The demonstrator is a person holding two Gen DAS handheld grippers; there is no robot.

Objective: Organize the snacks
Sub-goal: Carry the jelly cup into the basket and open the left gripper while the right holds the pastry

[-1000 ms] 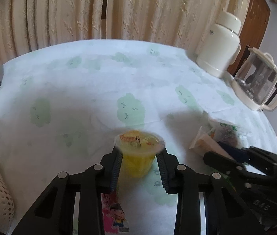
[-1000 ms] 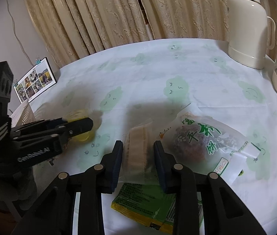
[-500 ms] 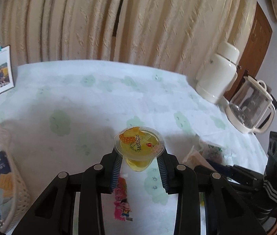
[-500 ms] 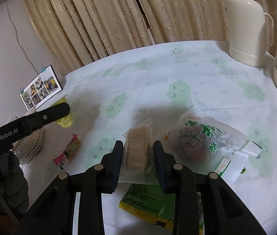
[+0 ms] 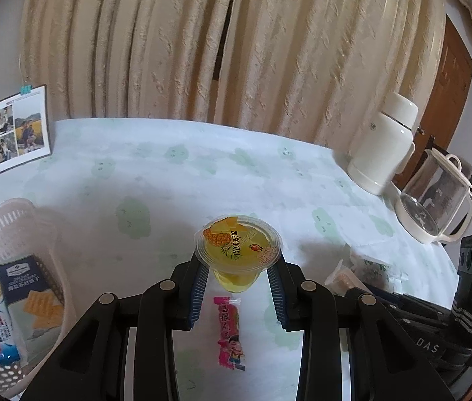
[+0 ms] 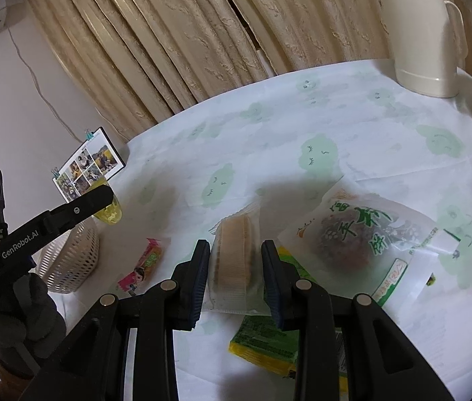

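Left tongs (image 5: 238,275) pinch the jelly cup (image 5: 238,250), now lifted off the bench toward the basket (image 5: 8,220) at nine o'clock. Right tongs (image 6: 236,275) straddle the wafer pack (image 6: 234,260); grip uncertain.

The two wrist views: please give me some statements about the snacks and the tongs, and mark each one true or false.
1. The left tongs hold a yellow jelly cup. True.
2. The jelly cup rests on the tablecloth. False: it is lifted above it.
3. The white basket already contains a cracker packet. True.
4. The right tongs are closed on the green-lettered bag. False: a clear-wrapped wafer pack sits between them; the bag lies beside.
5. A pink candy wrapper lies on the cloth. True.
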